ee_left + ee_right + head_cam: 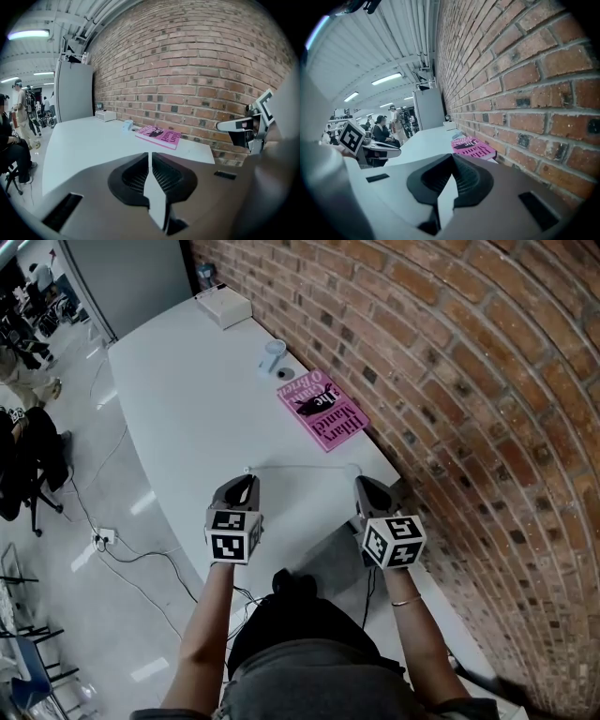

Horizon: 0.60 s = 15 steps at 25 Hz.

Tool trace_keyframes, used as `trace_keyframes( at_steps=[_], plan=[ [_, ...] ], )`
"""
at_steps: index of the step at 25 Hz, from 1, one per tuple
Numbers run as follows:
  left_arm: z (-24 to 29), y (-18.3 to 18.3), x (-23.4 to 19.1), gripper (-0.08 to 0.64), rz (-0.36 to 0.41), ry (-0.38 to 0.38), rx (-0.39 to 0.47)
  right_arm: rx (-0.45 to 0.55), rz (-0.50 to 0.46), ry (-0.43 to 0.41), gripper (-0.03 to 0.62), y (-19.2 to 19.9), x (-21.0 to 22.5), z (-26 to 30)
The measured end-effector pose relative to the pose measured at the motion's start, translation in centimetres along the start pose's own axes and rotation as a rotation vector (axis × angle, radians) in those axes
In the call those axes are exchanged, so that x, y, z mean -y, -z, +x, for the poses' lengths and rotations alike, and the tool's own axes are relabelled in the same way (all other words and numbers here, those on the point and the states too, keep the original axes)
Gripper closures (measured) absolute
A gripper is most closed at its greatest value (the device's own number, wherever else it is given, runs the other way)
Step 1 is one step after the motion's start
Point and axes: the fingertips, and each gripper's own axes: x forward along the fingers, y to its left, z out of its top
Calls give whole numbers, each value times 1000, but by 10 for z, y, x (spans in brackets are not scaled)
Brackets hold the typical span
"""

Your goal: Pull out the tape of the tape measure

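My left gripper [246, 480] and right gripper [364, 482] hover side by side over the near part of the white table [187, 399], tips pointing away from me. A thin white line [302, 466] runs across the table between the two tips; I cannot tell whether it is the tape. Both grippers look shut, in the left gripper view [149, 157] and in the right gripper view [451, 159], with nothing visible between the pads. A small pale blue and white round object [274, 354], possibly the tape measure, sits further along the table by the wall.
A pink book [322, 409] lies near the brick wall [450, 381] just beyond the grippers. A white box [223, 306] stands at the table's far end. Cables and a power socket [103, 538] lie on the floor at the left, near a dark chair [33, 465].
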Motion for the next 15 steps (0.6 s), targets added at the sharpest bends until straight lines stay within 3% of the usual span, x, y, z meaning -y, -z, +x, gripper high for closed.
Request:
trace_keyframes(
  at_steps=[15],
  plan=[
    [-24,-1,19,522,-41,-25,57,56,-10,33,591,-5,-7,-26]
  ],
)
